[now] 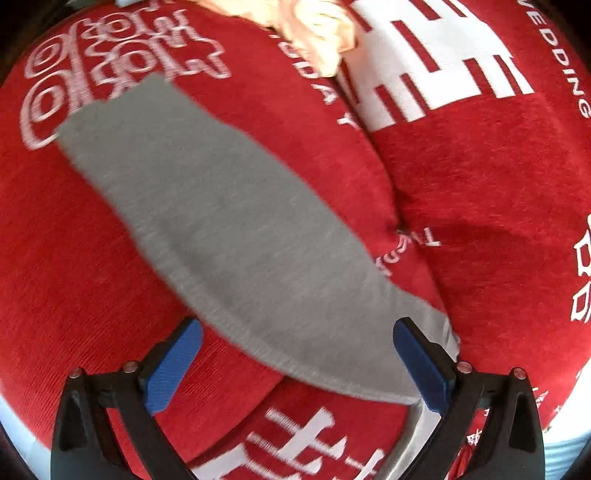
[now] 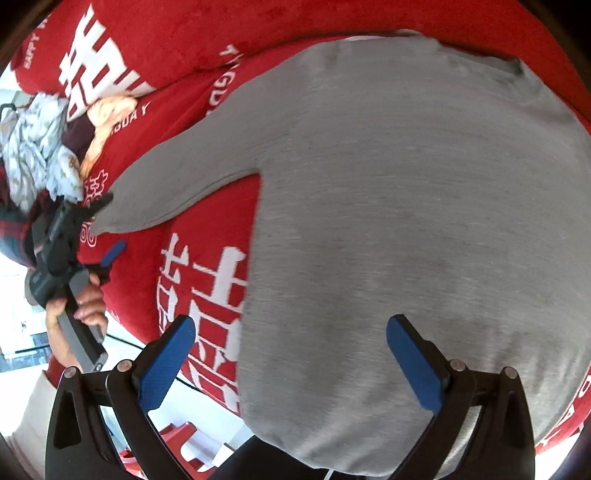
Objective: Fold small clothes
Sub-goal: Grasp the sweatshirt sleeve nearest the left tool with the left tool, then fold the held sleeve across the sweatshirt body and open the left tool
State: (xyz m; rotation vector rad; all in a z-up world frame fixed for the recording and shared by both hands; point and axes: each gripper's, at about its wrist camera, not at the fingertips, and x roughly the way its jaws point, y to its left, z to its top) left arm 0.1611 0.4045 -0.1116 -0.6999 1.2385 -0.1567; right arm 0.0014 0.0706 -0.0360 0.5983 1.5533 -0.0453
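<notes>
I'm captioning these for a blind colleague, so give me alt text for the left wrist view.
A grey sleeve lies diagonally across a red blanket with white lettering, its near end between the open jaws of the left gripper, whose blue pads hold nothing. A crumpled pale peach cloth sits at the top edge.

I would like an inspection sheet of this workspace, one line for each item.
Surface: red plush cover with white printed characters, creased.
Job's things: grey knit long-sleeved top spread flat, one sleeve stretched out.
Clutter: heap of pale patterned and peach clothes at the far edge.
Grippers: left gripper open around the sleeve's end; right gripper open over the top's body.
Cables: thin dark cable by the cover's edge.
Surroundings: red object below, unclear.
</notes>
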